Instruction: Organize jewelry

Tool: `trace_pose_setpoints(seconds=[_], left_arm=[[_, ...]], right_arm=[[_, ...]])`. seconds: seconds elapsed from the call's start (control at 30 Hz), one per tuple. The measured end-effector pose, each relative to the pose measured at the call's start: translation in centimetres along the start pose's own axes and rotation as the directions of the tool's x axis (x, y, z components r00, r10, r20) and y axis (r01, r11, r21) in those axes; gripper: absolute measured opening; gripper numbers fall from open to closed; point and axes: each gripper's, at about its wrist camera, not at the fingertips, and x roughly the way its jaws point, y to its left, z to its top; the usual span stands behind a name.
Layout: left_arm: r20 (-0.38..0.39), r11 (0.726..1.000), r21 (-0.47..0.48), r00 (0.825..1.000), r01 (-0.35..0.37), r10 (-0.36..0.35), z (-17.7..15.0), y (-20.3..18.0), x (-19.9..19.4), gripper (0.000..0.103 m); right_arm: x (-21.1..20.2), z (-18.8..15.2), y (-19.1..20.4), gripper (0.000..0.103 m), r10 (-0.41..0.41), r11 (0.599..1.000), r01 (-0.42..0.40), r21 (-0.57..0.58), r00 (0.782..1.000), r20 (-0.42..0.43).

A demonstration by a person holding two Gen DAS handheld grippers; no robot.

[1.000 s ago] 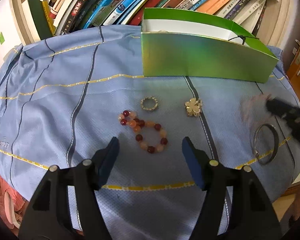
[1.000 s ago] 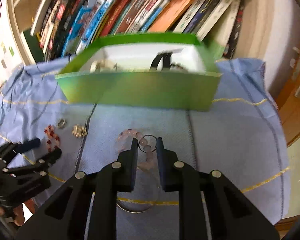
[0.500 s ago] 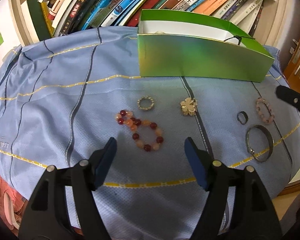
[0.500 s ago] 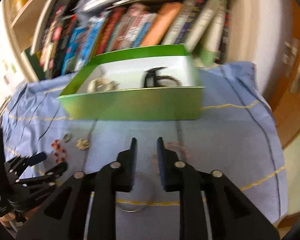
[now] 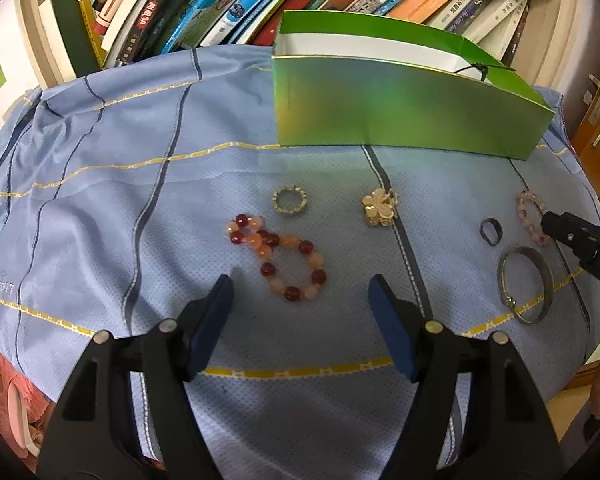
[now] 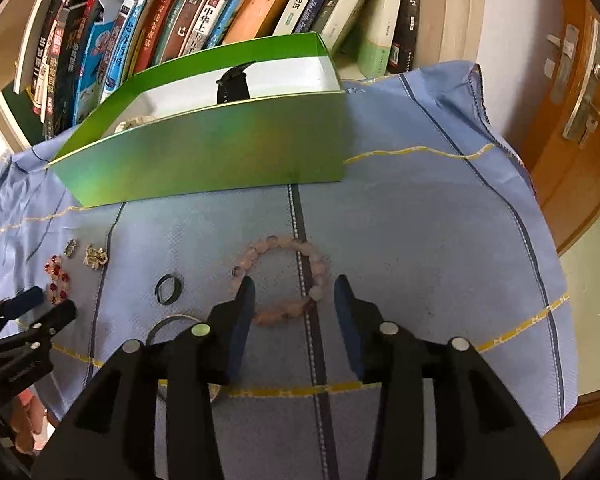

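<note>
Six loose pieces lay on the blue cloth [image 5: 100, 184], all outside the green box [image 5: 400, 116] that stood at its far edge before a row of books [image 6: 204, 12]. The box already held a dark watch-like band [image 6: 233, 84] and a pale beaded piece [image 6: 134, 123], so the sorting looked partly done, with a pick-up now in hand.

The right gripper [image 6: 294, 300] pointed steeply down over the pink bead bracelet [image 6: 284, 276]. Its jaws had just been opening and stood apart, with the near arc of the bracelet between the tips, no pad visibly pressing on it. Just to the left lay a small dark ring [image 6: 169, 288], and nearer still a silver bangle [image 5: 525, 285], half hidden under that gripper in its own view.

The left gripper [image 5: 302, 300] hung tilted down over the red and orange bead bracelet [image 5: 278, 258], fingers spread wide and holding nothing; the beads sat just beyond the tips. Farther off lay a crystal-set ring [image 5: 290, 200] and, to its right, a gold flower brooch [image 5: 380, 208].

By my reading, the next move called for lowering the right tips astride the pink beads, closing on one side of the loop, then lifting clear of the box's near wall. Round beads may roll from the pads, so a firm, centred pinch seemed wise.
</note>
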Motion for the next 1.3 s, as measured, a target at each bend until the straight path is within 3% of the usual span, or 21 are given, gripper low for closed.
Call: trace_pose_setpoints(seconds=[0.13, 0.27, 0.43, 0.57, 0.67, 0.77, 0.87, 1.1, 1.3], left_arm=[[0.005, 0.999, -0.030, 1.000, -0.021, 0.021, 0.1, 0.7, 0.0, 0.070], [0.002, 0.996, -0.086, 1.000, -0.025, 0.026, 0.3, 1.6, 0.2, 0.069], [0.010, 0.995, -0.087, 0.999, -0.046, 0.047, 0.4, 1.6, 0.5, 0.056], [0.019, 1.000, -0.016, 1.000, 0.008, -0.007, 0.0, -0.3, 0.3, 0.055], [0.014, 0.994, 0.064, 0.996, 0.086, -0.087, -0.5, -2.2, -0.1, 0.059], [0.008, 0.989, 0.060, 0.990, 0.138, -0.139, -0.5, -2.4, -0.5, 0.060], [0.021, 0.998, 0.004, 0.998, 0.056, -0.056, -0.1, -1.3, -0.4, 0.060], [0.049, 0.991, -0.128, 0.998, -0.031, 0.038, 0.7, 1.3, 0.1, 0.059], [0.047, 0.992, -0.107, 0.996, -0.065, 0.070, 0.9, 1.2, 0.9, 0.042]], right_arm=[[0.2, -0.1, 0.4, 0.041, -0.104, 0.995, 0.104, -0.010, 0.994, 0.014], [0.6, 0.1, 0.5, 0.041, -0.101, 0.995, 0.101, 0.000, 0.995, 0.011], [0.6, 0.5, 0.8, 0.041, -0.092, 0.996, 0.092, -0.004, 0.996, 0.017], [0.5, 0.6, 1.7, 0.041, -0.066, 0.997, 0.066, -0.029, 0.998, 0.016], [0.3, 0.4, 2.2, 0.041, -0.038, 0.998, 0.038, -0.044, 0.999, 0.007], [-0.1, 0.3, 1.8, 0.041, -0.031, 0.999, 0.031, -0.030, 0.999, 0.006], [-0.3, 0.5, 0.9, 0.041, -0.055, 0.998, 0.055, 0.003, 0.998, 0.013], [0.2, 0.6, 0.3, 0.041, -0.064, 0.997, 0.063, 0.040, 0.998, 0.017], [0.6, 0.5, 1.2, 0.041, -0.096, 0.995, 0.096, 0.000, 0.995, 0.039]])
